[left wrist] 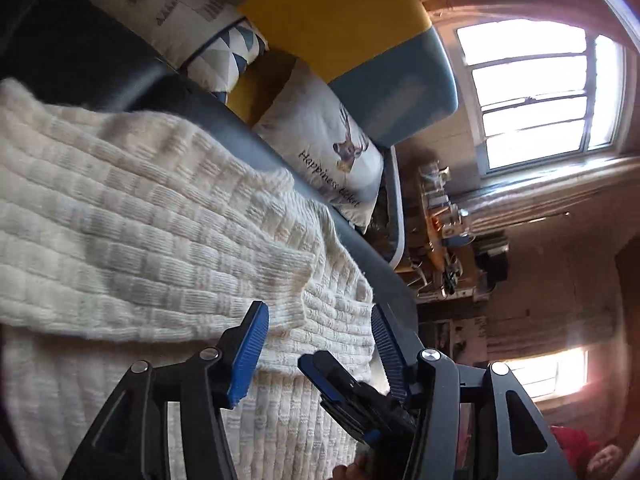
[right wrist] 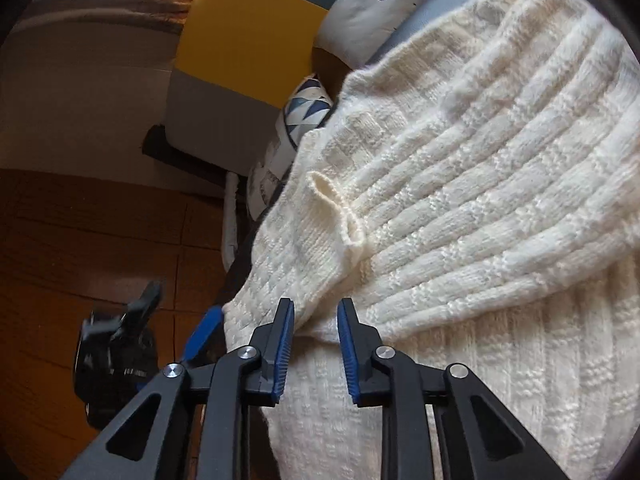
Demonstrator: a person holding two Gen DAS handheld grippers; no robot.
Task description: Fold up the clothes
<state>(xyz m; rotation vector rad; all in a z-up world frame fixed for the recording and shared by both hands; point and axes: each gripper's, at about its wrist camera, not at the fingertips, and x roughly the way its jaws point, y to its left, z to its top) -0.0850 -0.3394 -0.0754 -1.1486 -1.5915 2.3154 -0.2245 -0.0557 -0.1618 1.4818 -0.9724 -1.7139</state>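
Observation:
A cream cable-knit sweater (left wrist: 140, 220) lies spread on a dark sofa seat (left wrist: 224, 120), one part folded across its body. My left gripper (left wrist: 318, 332) stands wide open just over the folded edge near the seat's rim, nothing between its fingers. The right gripper (left wrist: 348, 392) reaches in from below between them. In the right wrist view the sweater (right wrist: 480, 200) fills the right side. My right gripper (right wrist: 316, 332) is open with a narrower gap, its fingertips on either side of the folded edge, not pinching it. The left gripper (right wrist: 116, 352) shows blurred at lower left.
A deer-print pillow (left wrist: 332, 140) and a triangle-patterned pillow (left wrist: 228, 56) lean on the yellow and grey backrest (left wrist: 332, 12). A cluttered table (left wrist: 444, 232) stands under a bright window (left wrist: 532, 88). Wooden floor (right wrist: 80, 240) lies beyond the sofa. A person's red sleeve (left wrist: 572, 448) shows.

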